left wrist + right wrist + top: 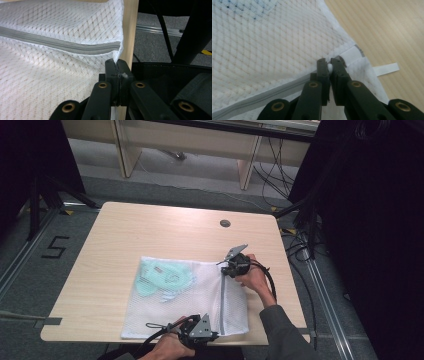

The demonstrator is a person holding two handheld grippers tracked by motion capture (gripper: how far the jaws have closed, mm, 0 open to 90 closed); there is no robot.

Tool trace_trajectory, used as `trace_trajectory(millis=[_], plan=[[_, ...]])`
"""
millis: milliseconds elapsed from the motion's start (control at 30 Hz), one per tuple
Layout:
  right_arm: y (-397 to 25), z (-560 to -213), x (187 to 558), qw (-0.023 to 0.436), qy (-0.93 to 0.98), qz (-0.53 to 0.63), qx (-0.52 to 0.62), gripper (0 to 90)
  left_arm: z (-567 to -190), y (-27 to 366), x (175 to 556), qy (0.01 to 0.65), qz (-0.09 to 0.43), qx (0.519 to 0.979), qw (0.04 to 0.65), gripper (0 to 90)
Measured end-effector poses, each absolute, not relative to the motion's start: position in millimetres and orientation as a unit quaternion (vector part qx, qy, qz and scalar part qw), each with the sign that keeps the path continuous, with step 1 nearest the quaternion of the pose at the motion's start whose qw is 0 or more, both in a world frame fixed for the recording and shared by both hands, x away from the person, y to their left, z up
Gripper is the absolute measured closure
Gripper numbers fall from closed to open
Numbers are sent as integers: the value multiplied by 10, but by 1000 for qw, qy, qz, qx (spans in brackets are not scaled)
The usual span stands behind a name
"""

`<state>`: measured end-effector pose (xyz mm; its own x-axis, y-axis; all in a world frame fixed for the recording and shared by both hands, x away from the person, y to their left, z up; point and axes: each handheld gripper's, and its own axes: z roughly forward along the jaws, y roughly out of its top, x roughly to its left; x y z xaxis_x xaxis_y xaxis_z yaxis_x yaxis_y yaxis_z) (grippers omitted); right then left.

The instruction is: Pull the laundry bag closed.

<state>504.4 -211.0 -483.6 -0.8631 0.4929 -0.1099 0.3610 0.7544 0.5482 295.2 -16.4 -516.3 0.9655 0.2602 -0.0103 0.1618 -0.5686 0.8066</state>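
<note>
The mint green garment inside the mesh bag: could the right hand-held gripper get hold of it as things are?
Probably not directly. The garment lies inside the zipped mesh laundry bag, and the right hand-held gripper is shut on the zipper pull.

White mesh-cloth bag point(185, 297), seemingly matt, on smooth wood-grain table point(115, 240).

Your white mesh laundry bag point(187, 297) lies flat near the surface's front edge — grey zipper point(221, 302) closed, mint garment point(162, 277) inside.

Light wood table point(125, 235) with grommet hole point(225, 223), grey floor point(30, 270) marked "5" point(55, 247), black curtains point(380, 220), cables point(277, 170), wooden shelving point(200, 145) behind.
</note>
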Motion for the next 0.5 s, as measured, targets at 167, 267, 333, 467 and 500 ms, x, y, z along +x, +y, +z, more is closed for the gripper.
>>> trace_trajectory(millis=[167,267,333,467,500], plan=[[-2103,-4854,5102,122,929,265,227,863,-5164,-164,2958,125,51,879,458,890],[-2108,-4863,5104,128,925,264,240,863,-5148,-157,2954,120,59,883,449,890],[-2120,-4854,5124,136,922,269,242,863,-5157,-167,2932,121,50,882,453,891],[-2114,-4850,5168,139,922,268,241,863,-5161,-172,2942,124,47,882,452,892],[-2106,-4854,5176,145,923,266,238,863,-5159,-164,2949,129,44,880,455,891]])
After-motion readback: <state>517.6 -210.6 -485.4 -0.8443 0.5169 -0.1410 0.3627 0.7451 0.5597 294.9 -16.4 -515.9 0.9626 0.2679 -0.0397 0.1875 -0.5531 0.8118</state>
